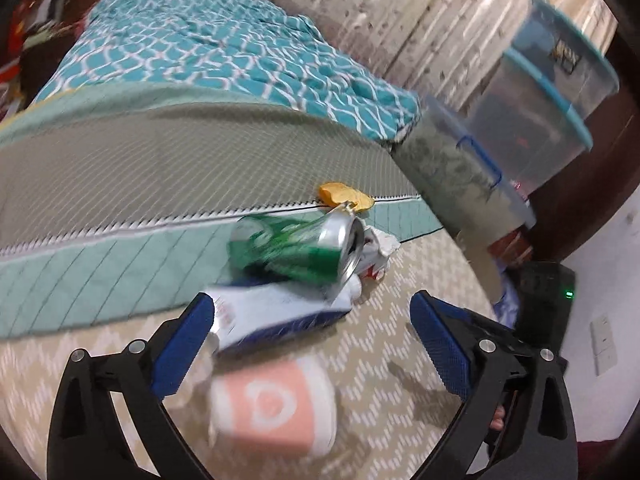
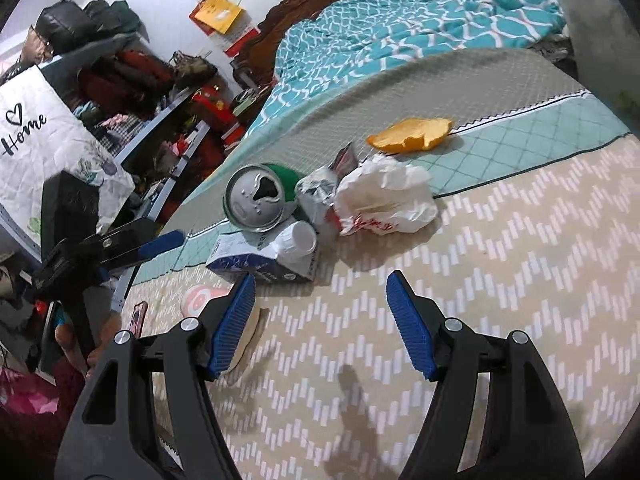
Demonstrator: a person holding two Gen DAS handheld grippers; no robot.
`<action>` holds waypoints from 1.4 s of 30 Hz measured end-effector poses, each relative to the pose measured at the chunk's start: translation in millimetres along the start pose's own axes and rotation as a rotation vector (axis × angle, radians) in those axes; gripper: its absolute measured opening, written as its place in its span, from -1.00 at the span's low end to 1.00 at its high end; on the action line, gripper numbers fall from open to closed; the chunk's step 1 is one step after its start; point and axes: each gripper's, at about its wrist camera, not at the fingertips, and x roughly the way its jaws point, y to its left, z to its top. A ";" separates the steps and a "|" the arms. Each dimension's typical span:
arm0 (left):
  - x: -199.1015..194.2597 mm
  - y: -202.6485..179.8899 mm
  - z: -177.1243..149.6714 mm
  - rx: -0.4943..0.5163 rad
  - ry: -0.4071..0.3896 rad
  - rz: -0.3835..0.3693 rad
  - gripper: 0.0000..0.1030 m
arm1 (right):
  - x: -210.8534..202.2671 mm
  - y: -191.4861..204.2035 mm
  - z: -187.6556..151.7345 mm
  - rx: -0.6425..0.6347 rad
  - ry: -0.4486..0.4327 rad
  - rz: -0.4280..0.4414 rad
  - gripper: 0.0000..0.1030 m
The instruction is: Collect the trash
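Trash pile on zigzag mat beside bed

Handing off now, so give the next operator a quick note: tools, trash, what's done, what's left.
Left tool: open, empty, closing on the blue-white carton.
Right tool: open, empty, hovering over the mat.
Trash in one cluster on the mat: green can lying on the carton, crumpled white bag, orange peel behind, pink-white cup nearest.
Done: nothing visibly collected.
Left: everything; no bin in view.
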 end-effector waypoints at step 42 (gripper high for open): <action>-25.6 127.4 20.1 -0.235 -0.105 0.029 0.83 | 96.6 121.7 85.8 -0.275 0.024 0.051 -0.21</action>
